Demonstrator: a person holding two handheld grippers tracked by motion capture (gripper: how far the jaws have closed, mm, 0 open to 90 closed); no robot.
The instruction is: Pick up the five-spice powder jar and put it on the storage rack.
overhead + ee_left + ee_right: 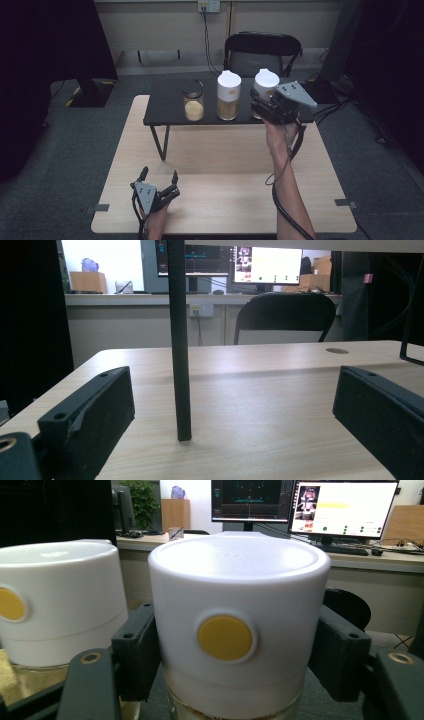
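Around us is a dim room with grey carpet, a black folding chair [262, 52] against the far wall, and a pale wooden table [220, 200] on which a low black stand [165, 107] holds three containers in a row. At the left end stands a small glass jar [194, 102] with its lid tipped open, next comes a taller white-capped jar [228, 95], and at the right end a second white-capped canister [235, 625], the one we are working on. Our right gripper [260, 109] has reached across to the stand and is clamped on that canister: in the right gripper view the black jaws press the white cap from both sides, level with its yellow button [225, 637]. The canister seems to rest on the stand's top, though its base is hidden behind the gripper, so we cannot be sure it has not left the surface. Our left gripper [159, 175] rests near the table's front edge, jaws spread wide and empty, looking at one of the stand's legs [179, 340]. As we judge it, the reach and the grasp are done; lifting the canister, carrying it off the stand and putting it to use all remain, and the left gripper has yet to take any part.
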